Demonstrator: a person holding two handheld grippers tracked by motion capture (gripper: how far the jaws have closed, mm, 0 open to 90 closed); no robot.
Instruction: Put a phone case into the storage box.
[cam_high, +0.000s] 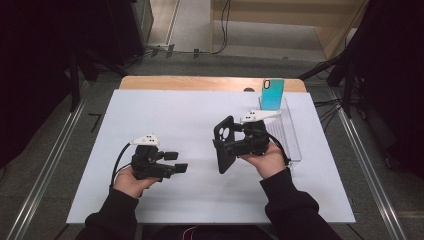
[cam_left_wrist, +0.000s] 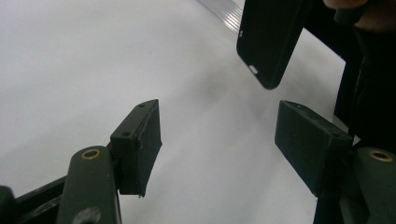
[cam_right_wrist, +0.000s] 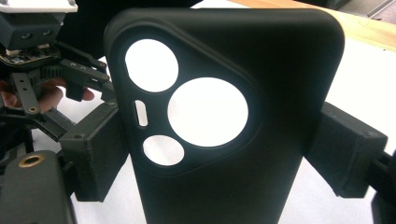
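The black phone case (cam_high: 224, 143) is held upright above the white tabletop (cam_high: 165, 107), right of centre, clamped by the right gripper (cam_high: 226, 145). The left gripper (cam_high: 178, 161), jaws wide apart and empty, is seen near the front edge. No writing can be read.

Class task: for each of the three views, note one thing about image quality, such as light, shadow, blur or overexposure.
High view: the room's edges fall into darkness, while the white table is evenly lit. Left gripper view: the table is bright, soft shadow under the near fingers; the black phone case looks slightly soft. Right gripper view: the case's cut-outs blow out to pure white, and its dark surface shows little detail.
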